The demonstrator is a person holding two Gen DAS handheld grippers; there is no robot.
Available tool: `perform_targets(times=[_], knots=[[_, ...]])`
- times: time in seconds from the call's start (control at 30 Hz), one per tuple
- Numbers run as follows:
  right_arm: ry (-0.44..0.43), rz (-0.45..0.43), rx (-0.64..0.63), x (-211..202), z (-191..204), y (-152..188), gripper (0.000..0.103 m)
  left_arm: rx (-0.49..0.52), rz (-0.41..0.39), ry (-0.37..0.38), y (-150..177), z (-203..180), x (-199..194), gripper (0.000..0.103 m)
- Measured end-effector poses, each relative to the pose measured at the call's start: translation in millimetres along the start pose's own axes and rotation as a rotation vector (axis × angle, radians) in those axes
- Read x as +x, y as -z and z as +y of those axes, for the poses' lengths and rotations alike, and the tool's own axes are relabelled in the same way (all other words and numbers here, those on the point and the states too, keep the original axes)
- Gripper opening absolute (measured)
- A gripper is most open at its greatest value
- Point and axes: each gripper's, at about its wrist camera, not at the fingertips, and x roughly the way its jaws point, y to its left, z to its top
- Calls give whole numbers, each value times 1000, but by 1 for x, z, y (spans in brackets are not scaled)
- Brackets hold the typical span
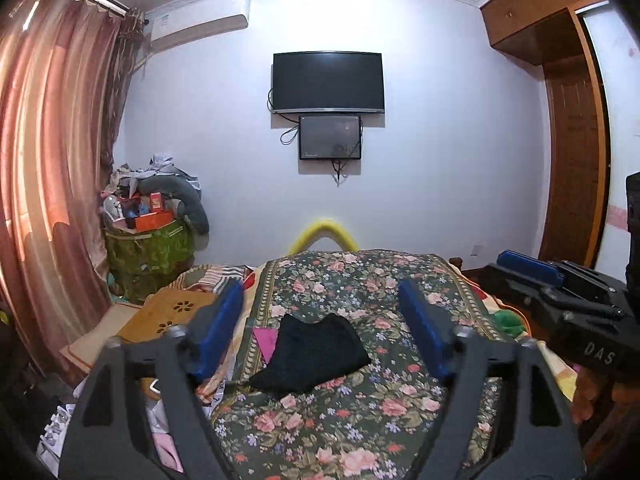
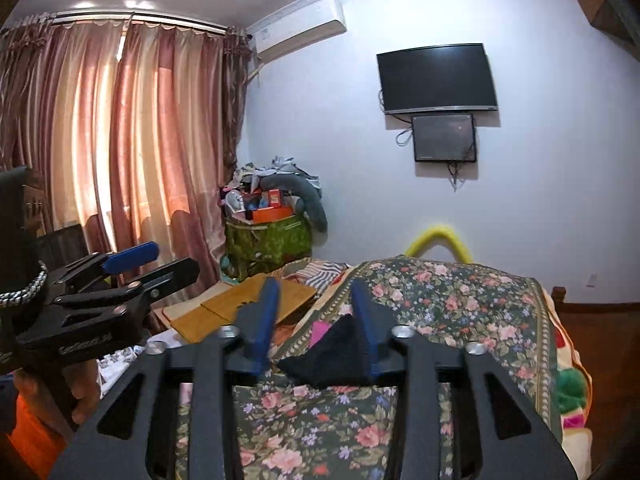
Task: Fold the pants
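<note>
While above folded pants (image 1: 310,354) — both tools (image 1: 322,326) (image 2: 316,326) agape, empty.

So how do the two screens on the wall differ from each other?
The upper screen is much wider than the lower screen and reads uniformly black; the lower one looks greyer, with faint reflections. The upper one sits directly above, overlapping the lower one's top edge. Both are dark, rectangular, wall-mounted, with loose cables hanging beside them.

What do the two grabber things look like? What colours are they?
Each hand-held gripper is a black frame with triangular cut-outs, silver bolts and two blue fingers. The left hand-held gripper has a speckled cord by its body. The right hand-held gripper has white letters on its side.
</note>
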Motion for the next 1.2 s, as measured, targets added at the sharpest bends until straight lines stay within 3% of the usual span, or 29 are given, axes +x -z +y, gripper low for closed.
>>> perform_targets(times=[0.03,0.17,0.33,1.2], knots=[[9,-3,10,-2,0,2,57,-2,-7,-15,0,-1,-3,94],[77,-21,3,-10,1,4,82,-3,-16,-31,2,-3,-10,99],[124,-36,0,-15,2,3,98,-1,-27,-32,7,-5,-18,103],[141,-19,18,-24,-4,11,99,-59,7,-14,19,2,-5,103]])
